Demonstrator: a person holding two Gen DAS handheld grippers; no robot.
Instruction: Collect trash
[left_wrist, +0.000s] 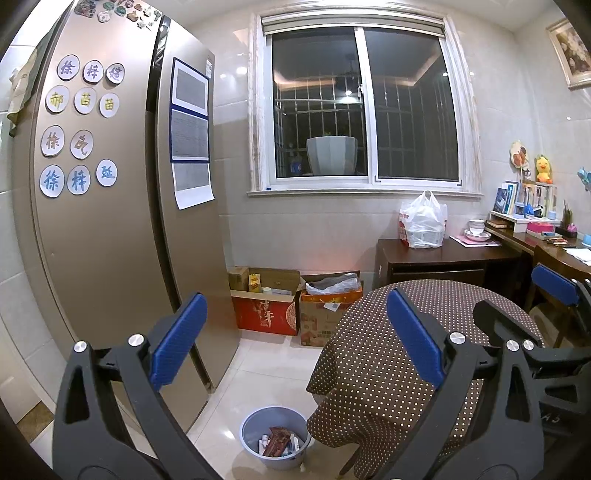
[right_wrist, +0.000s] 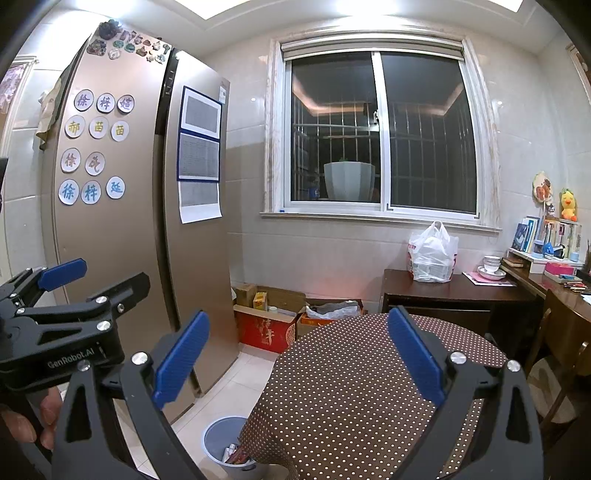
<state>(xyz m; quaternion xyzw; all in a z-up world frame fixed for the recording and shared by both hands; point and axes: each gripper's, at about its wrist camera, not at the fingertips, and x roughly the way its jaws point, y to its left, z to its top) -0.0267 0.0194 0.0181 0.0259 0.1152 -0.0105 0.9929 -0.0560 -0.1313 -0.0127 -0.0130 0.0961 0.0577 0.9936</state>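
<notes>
Trash (left_wrist: 275, 443) is seen already lying in the grey-blue waste bin (left_wrist: 251, 424) on the tiled floor (left_wrist: 266, 365), between the refrigerator (left_wrist: 110, 221) and the round table (left_wrist: 388, 350) with the dotted brown cloth. The pieces look like small wrappers and flattened cartons: light, thin and crushable, probably best pinched by an edge or a folded corner. No loose trash can be made out on the tabletop from these views. The bin itself appears to be light, fairly stiff plastic and could be taken by its rim.

Both tools are held above the table with nothing between the fingers: the left hand-held gripper (left_wrist: 295, 339) is spread wide, and the right hand-held gripper (right_wrist: 299, 354) likewise. Access to the bin is partly blocked by the overhanging cloth. Cardboard boxes (left_wrist: 295, 310) stand against the wall under the window, and a filled plastic bag (left_wrist: 424, 221) sits on a dark cabinet (left_wrist: 461, 258).
</notes>
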